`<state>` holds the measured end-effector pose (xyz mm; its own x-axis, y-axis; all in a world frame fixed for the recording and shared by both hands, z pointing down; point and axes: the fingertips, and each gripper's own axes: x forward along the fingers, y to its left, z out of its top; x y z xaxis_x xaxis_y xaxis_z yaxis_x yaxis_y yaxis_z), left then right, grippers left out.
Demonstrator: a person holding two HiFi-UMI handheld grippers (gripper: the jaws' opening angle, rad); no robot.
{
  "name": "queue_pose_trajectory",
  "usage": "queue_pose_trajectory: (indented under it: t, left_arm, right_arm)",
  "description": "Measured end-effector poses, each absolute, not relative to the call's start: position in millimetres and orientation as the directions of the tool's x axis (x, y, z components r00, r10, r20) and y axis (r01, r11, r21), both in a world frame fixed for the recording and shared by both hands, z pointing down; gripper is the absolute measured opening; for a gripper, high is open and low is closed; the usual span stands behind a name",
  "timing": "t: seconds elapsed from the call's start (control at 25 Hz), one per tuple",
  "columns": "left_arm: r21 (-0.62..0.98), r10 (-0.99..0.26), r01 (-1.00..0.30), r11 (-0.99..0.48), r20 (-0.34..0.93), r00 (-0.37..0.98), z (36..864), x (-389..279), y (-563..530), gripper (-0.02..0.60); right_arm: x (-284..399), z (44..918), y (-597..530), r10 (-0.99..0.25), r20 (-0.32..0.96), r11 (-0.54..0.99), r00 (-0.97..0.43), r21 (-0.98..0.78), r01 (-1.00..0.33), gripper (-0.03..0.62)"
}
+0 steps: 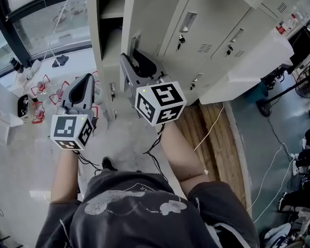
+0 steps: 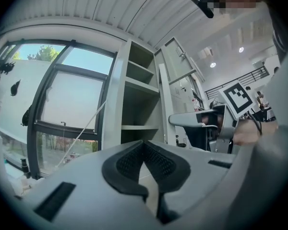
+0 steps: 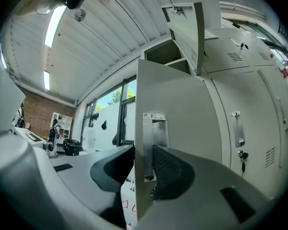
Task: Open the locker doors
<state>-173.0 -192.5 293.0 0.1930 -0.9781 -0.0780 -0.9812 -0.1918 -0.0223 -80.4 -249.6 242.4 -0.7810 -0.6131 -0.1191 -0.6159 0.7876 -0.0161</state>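
A bank of white lockers (image 1: pixel 222 40) fills the top of the head view. One tall locker door (image 1: pixel 151 19) stands ajar beside an open compartment with shelves (image 1: pixel 111 12). My right gripper (image 1: pixel 136 56) is shut on that door's free edge. In the right gripper view the door edge (image 3: pixel 143 143), with its metal handle plate, sits pinched between the black pads (image 3: pixel 170 174) of the right gripper (image 3: pixel 144 174). My left gripper (image 1: pixel 87 80) hangs lower left of the door, touching nothing. Its jaws (image 2: pixel 144 150) are shut and empty, pointing at the open shelves (image 2: pixel 139 99).
A small upper locker door (image 3: pixel 187 28) hangs open above the held one. Closed doors with handles and keys (image 1: pixel 180 38) run to the right. A wooden board (image 1: pixel 217 133) and cables lie on the floor, red-marked items (image 1: pixel 41 87) at left, and windows (image 2: pixel 67 104) beyond.
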Motion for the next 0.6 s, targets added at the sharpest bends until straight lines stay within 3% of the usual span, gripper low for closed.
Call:
queue_pose_trajectory:
  t: [0.6]
  left_arm:
    - [-0.03, -0.973, -0.977, -0.213, -0.081, 0.215, 289, -133, -174, 0.009]
  right_arm:
    - [-42, 242, -235, -0.647, -0.125, 0.755, -0.753, 0.04, -0.655, 0.144]
